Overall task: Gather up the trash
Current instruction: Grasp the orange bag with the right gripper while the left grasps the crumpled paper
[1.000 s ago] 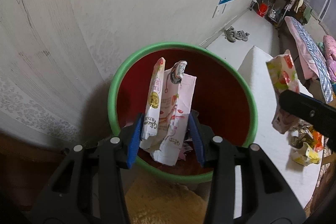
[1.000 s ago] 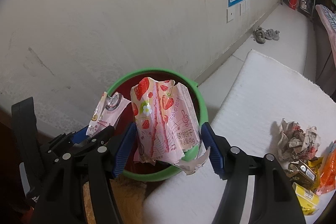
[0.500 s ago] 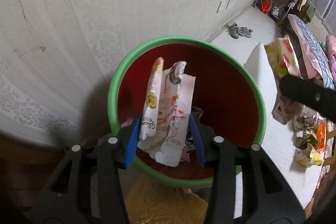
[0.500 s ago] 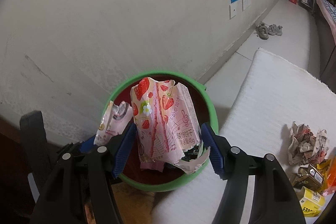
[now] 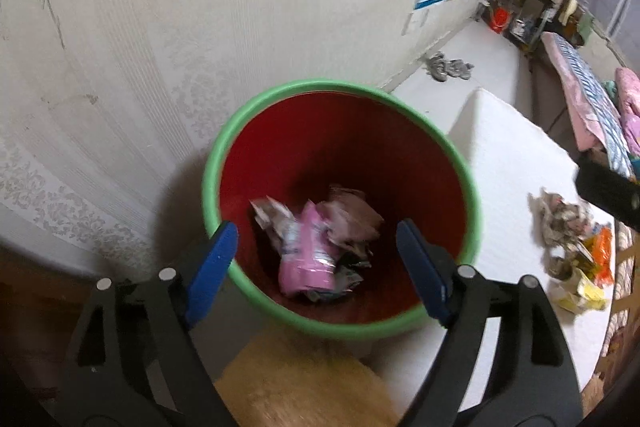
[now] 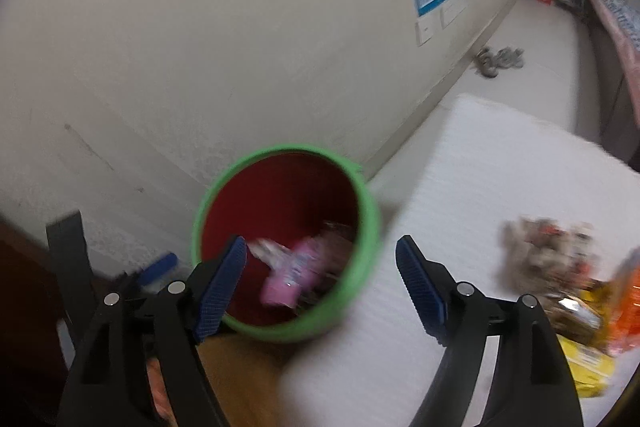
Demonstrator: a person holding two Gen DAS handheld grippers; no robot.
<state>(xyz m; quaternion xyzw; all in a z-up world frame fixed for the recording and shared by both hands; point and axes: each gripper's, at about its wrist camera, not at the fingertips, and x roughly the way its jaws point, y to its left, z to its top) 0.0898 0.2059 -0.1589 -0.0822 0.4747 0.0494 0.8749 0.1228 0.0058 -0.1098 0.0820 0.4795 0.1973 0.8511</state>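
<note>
Over the green-rimmed bin [image 5: 340,211], left tongs [image 5: 316,259] and right tongs [image 6: 320,279] are opening, empty; wrappers [image 5: 312,243] lie inside; next, clear the rim before reaching right for the trash pile [image 6: 560,267].

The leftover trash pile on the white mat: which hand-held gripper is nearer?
Right. The right hand-held gripper is beside the trash pile; the left hand-held gripper is over the bin, farther away.

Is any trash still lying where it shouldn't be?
Yes. A heap of crumpled wrappers still lies on the white mat, outside the green bin. Other wrappers are inside the bin. The left gripper and right gripper are opening, with nothing between their jaws.
</note>
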